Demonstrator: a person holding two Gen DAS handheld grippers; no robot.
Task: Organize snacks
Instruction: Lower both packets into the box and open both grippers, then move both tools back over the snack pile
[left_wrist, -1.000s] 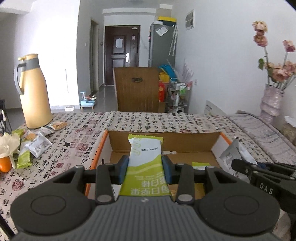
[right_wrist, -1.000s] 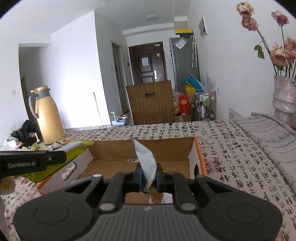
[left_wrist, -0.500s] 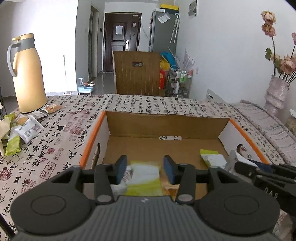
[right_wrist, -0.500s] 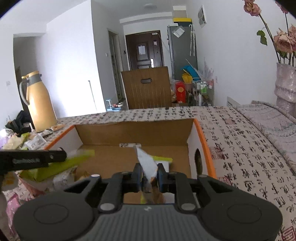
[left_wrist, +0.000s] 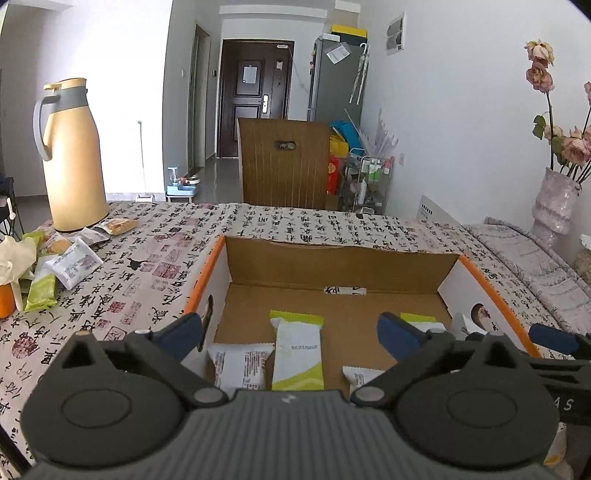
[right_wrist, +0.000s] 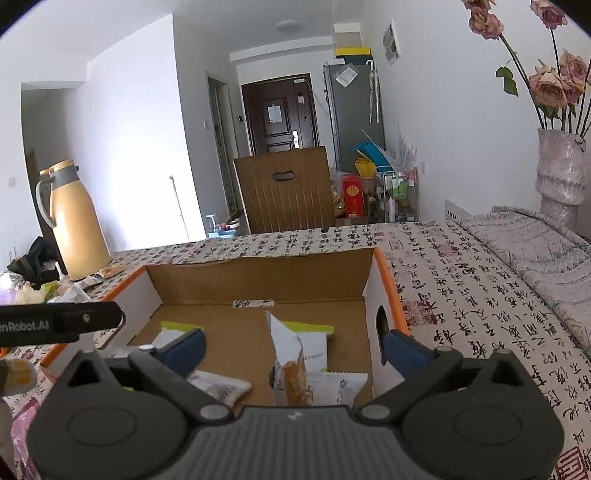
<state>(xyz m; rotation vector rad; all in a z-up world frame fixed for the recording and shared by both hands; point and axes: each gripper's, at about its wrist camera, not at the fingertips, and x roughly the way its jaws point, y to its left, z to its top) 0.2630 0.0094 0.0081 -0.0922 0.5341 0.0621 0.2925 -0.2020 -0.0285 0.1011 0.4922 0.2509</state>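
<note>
I am looking from each wrist, forward and slightly downward along the tongs, hovering close over the open orange-edged cardboard box (left_wrist: 340, 258) (right_wrist: 258, 273). Both views are sharing it, the calligraphy-print-covered bench (left_wrist: 155, 258) (right_wrist: 461, 295) and the dark door (left_wrist: 255, 99) (right_wrist: 280, 114) beyond.

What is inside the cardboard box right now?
Inside the cardboard box: a green-and-white packet lying flat, white packets, and an upright crumpled packet. The near end of the floor is hidden behind the gripper bodies.
</note>
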